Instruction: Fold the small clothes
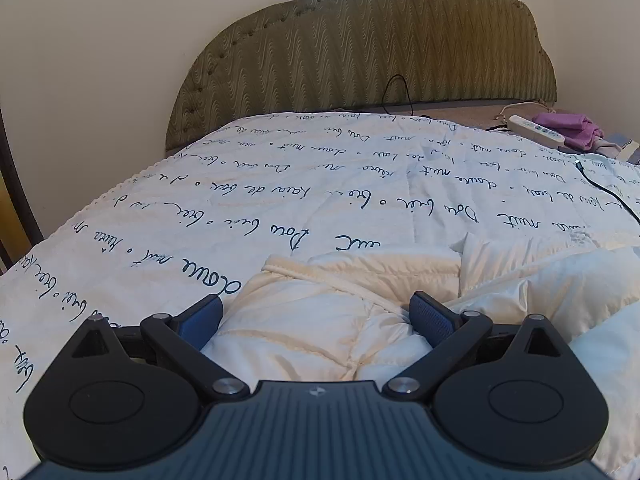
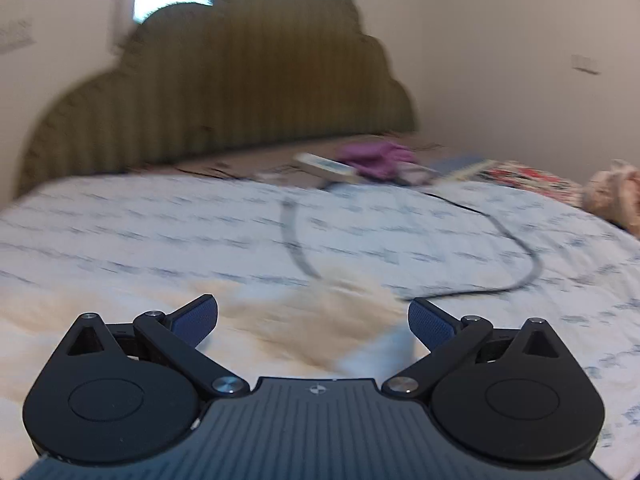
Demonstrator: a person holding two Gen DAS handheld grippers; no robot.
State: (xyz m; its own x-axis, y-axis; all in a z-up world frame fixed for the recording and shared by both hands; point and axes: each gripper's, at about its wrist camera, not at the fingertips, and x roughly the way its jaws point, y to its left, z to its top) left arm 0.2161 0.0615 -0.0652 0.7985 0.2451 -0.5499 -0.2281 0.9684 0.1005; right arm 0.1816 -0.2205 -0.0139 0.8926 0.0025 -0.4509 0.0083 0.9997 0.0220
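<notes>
Script (image 1: 280, 220) across the quilt (image 1: 120, 240) reads upside down, illegible.

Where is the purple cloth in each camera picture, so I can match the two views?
Left wrist: purple cloth at far right, beside the white power strip.
Right wrist: purple cloth, blurred, upper middle-right, near the bed's head.
Shared landmark: the green headboard.
</notes>
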